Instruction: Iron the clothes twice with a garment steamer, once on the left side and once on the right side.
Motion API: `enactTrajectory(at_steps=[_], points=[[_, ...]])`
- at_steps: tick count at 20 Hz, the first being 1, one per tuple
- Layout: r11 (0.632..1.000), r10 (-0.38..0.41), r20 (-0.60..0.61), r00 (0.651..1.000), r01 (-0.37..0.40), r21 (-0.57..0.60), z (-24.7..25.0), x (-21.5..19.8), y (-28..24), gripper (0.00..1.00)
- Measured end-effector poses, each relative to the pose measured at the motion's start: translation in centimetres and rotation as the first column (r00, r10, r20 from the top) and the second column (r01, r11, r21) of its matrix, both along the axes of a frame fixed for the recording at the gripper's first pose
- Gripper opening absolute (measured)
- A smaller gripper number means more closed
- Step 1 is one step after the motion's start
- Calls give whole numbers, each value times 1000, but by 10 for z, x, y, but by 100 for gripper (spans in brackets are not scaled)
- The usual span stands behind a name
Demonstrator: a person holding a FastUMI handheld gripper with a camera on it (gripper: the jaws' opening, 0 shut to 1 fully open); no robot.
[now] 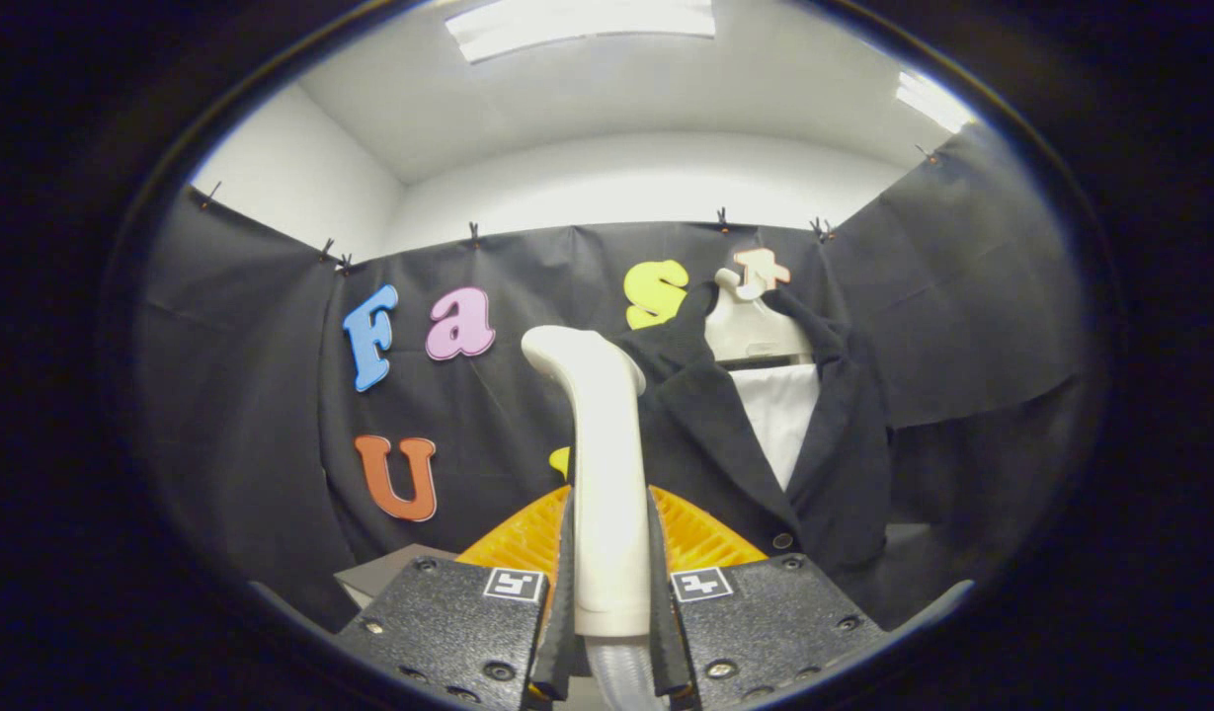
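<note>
While the gripper (607, 583) has its jaws pinching the steamer (604, 474) by its handle, the steamer stands upright between them, its head just left of the dark jacket (715, 434) on a hanger (755, 326), orange rack (700, 533) behind.

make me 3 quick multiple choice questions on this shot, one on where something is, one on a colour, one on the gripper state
1. Where is the steamer handle?
A. between the gripper fingers
B. lying on the orange rack
C. hanging on the hanger

2. What colour is the jacket on the hanger?
A. red
B. black
C. yellow

3. What state is the gripper in?
A. wide open, holding nothing
B. shut on the hanger
C. shut on the steamer handle

Answers:
1 A, the white handle rises upright from between both fingers.
2 B, a black jacket hangs over a white shirt, beyond the fingers.
3 C, both fingers press on the handle's sides.
</note>
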State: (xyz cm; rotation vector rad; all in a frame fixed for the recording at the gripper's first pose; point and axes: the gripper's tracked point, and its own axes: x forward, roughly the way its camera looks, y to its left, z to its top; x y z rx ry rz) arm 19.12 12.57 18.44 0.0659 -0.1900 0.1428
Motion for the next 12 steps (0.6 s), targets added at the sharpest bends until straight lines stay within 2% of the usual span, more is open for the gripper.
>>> enactTrajectory(at_steps=[7,9,12], points=[[998,59,34,998,-60,28,13,-25,4,34],[998,51,61,997,-53,25,22,-34,2,34],[1000,1,89,996,-1,6,30,-36,-12,34]])
